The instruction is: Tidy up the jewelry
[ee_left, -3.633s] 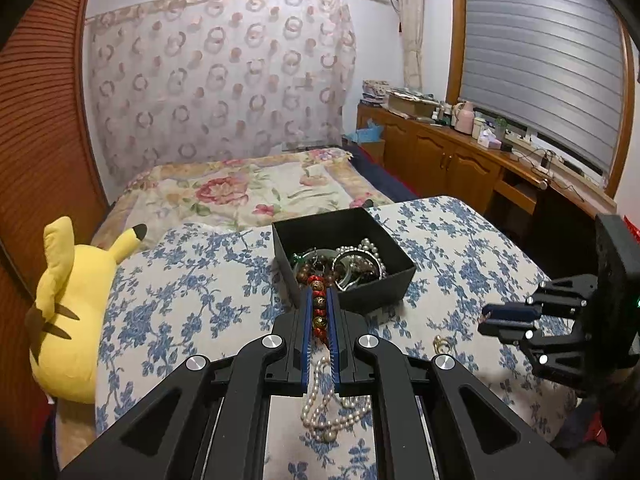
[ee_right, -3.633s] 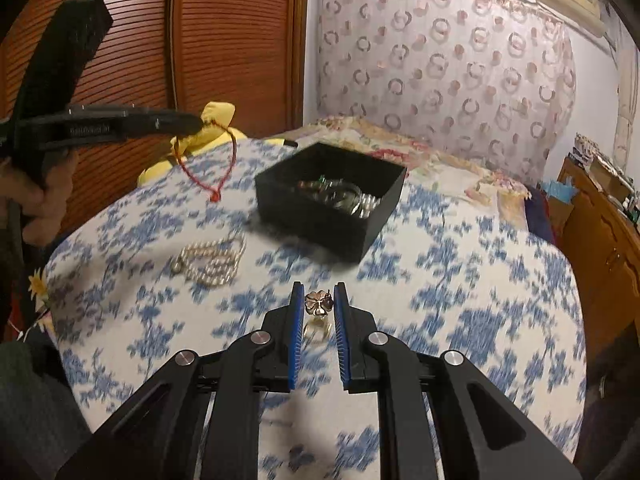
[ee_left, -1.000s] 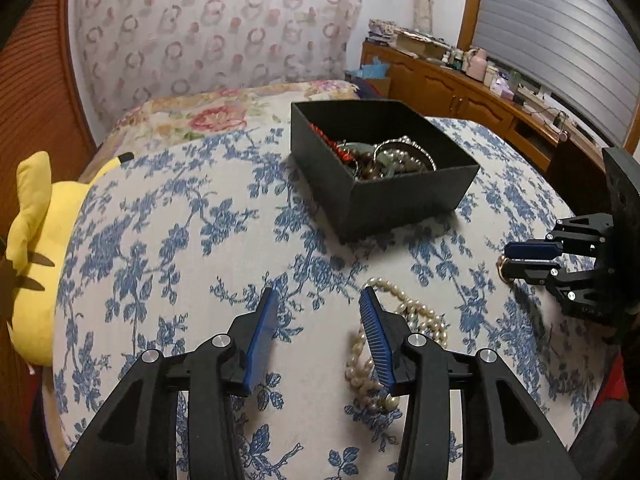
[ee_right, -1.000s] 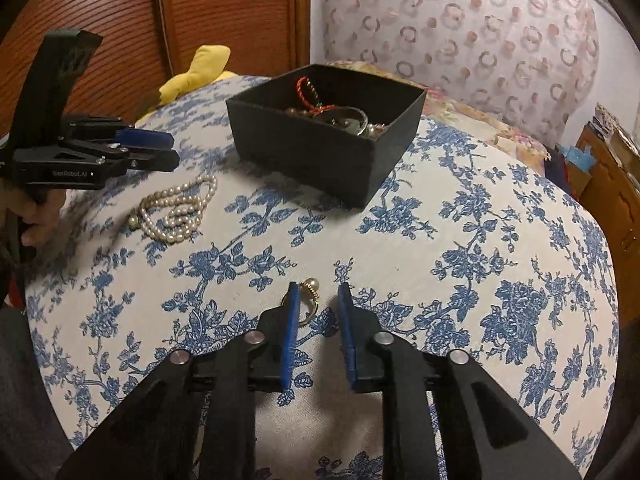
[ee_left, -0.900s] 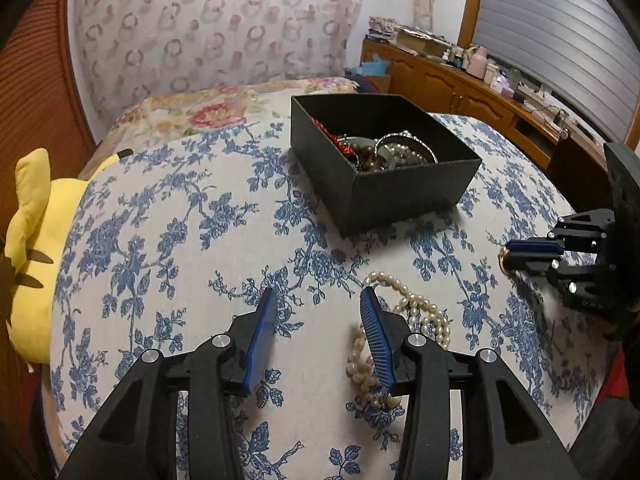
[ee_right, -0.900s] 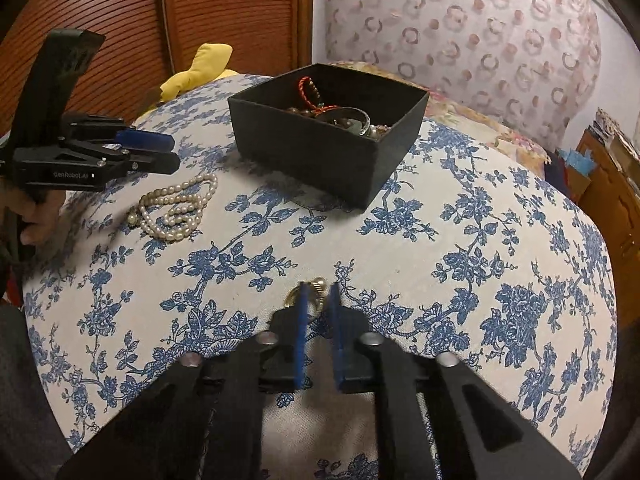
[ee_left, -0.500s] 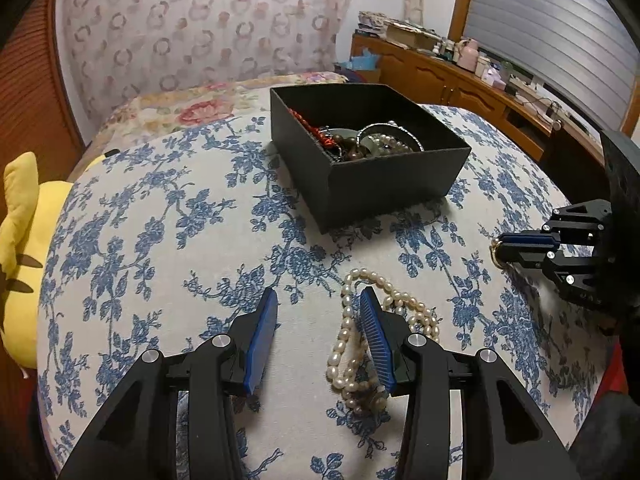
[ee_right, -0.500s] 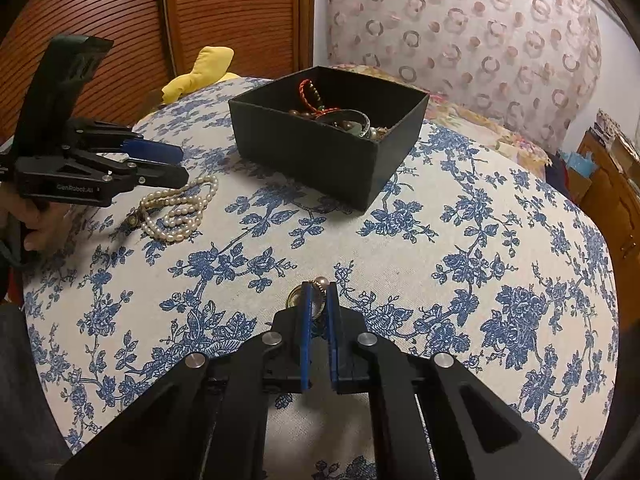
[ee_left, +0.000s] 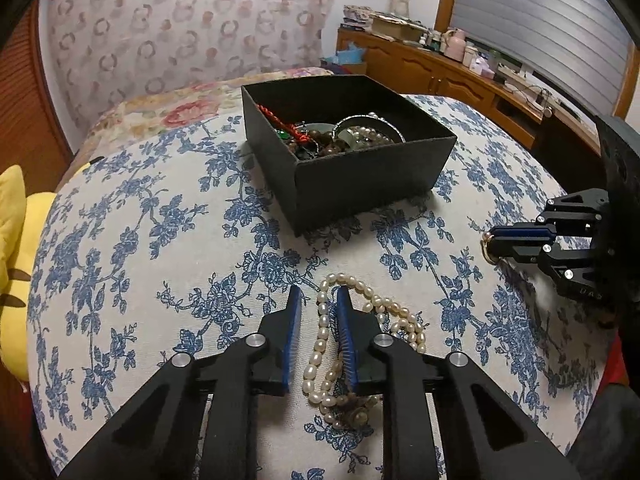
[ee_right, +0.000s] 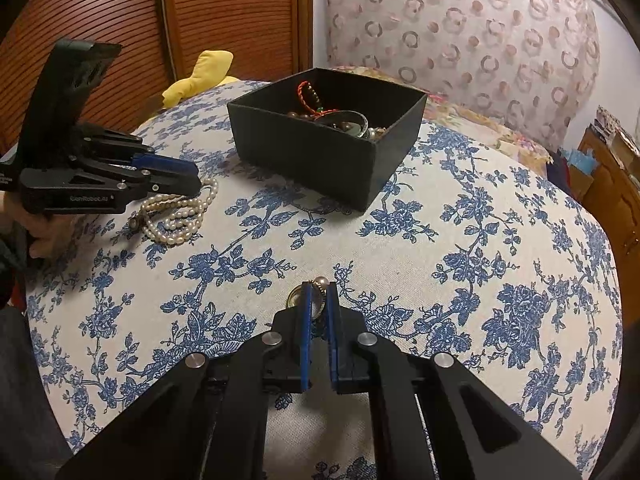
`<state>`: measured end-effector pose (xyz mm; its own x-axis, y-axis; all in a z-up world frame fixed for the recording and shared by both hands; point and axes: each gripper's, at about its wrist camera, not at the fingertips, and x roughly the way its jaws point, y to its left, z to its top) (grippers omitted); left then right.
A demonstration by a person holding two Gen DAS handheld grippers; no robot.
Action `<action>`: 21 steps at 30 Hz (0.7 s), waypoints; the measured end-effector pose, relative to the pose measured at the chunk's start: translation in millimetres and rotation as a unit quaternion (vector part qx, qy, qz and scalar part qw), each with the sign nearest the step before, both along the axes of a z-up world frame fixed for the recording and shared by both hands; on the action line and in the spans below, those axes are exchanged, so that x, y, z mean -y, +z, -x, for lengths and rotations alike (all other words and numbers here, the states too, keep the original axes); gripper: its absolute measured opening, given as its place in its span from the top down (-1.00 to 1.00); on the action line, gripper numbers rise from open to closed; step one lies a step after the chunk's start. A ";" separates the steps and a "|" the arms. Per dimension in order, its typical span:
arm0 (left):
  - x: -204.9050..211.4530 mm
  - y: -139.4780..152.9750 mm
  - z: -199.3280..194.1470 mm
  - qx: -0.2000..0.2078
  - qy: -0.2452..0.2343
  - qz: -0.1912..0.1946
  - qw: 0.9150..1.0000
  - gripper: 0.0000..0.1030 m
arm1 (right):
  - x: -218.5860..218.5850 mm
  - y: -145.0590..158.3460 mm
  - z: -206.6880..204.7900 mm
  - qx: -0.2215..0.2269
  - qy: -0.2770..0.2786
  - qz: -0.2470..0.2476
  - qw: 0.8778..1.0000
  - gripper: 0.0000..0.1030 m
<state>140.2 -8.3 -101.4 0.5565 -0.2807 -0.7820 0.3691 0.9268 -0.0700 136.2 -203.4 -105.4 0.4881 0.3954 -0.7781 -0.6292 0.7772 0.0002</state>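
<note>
A: What does the left gripper (ee_left: 318, 300) show?

B: Low centre of the left wrist view, its blue-padded jaws are closing about one strand of the white pearl necklace (ee_left: 362, 344). The strand lies between the pads, which are not yet seen pressing it; the other loops spill to the lower right, on the white tablecloth printed with blue flowers (ee_left: 160, 240).

A: And the right gripper (ee_right: 318, 300)?

B: Bottom centre of its own view, its pads are pressed together on the small gold ring with a pale bead (ee_right: 316, 294), pinched at the tips just above the cloth.

A: What lies beyond?

B: The open black square box (ee_left: 360, 184) stands upper centre in both views, holding a red cord, dark beads, pearls and a bangle. A yellow plush toy (ee_left: 16, 260) sits at the left edge. A hand (ee_right: 38, 228) grips the left tool at the far left of the right wrist view.
</note>
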 end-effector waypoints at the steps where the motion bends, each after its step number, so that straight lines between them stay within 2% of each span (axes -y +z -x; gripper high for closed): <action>1: 0.2 -0.1 0.1 0.001 -0.001 -0.003 1.000 0.84 | -0.8 0.3 0.3 0.001 0.000 0.001 1.000 0.84; 2: 1.0 -0.6 0.0 0.001 -0.002 -0.005 1.000 0.93 | 0.0 0.1 0.0 0.001 0.001 0.001 1.000 0.85; 7: -0.1 7.0 4.8 0.012 -0.004 0.007 1.000 0.92 | -0.3 1.9 -0.9 0.006 -0.002 0.004 1.000 0.87; 21: -7.8 80.3 3.8 0.094 0.007 0.050 0.994 0.93 | -1.6 41.9 -8.9 0.053 -0.008 -0.017 0.998 0.87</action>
